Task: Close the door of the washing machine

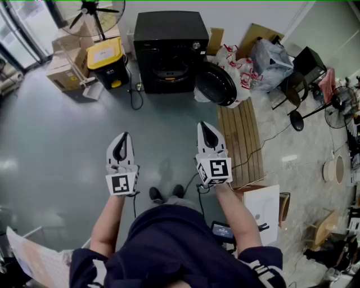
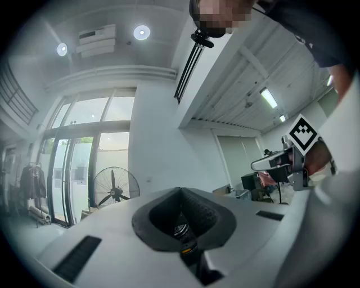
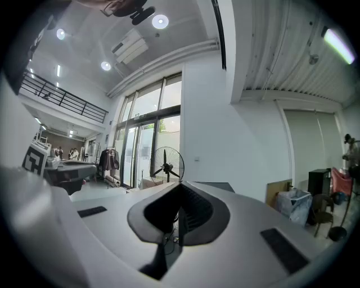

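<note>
A black front-loading washing machine stands against the far wall in the head view. Its round door hangs open, swung out to the right of the drum opening. Both grippers are held level in front of the person, well short of the machine. My left gripper is shut with nothing between its jaws. My right gripper is shut and empty too, roughly in line with the open door. Neither touches the door.
A yellow-lidded black bin and cardboard boxes sit left of the machine, with a standing fan behind. Filled bags lie to its right. A wooden slatted pallet and a white box lie beside the right arm.
</note>
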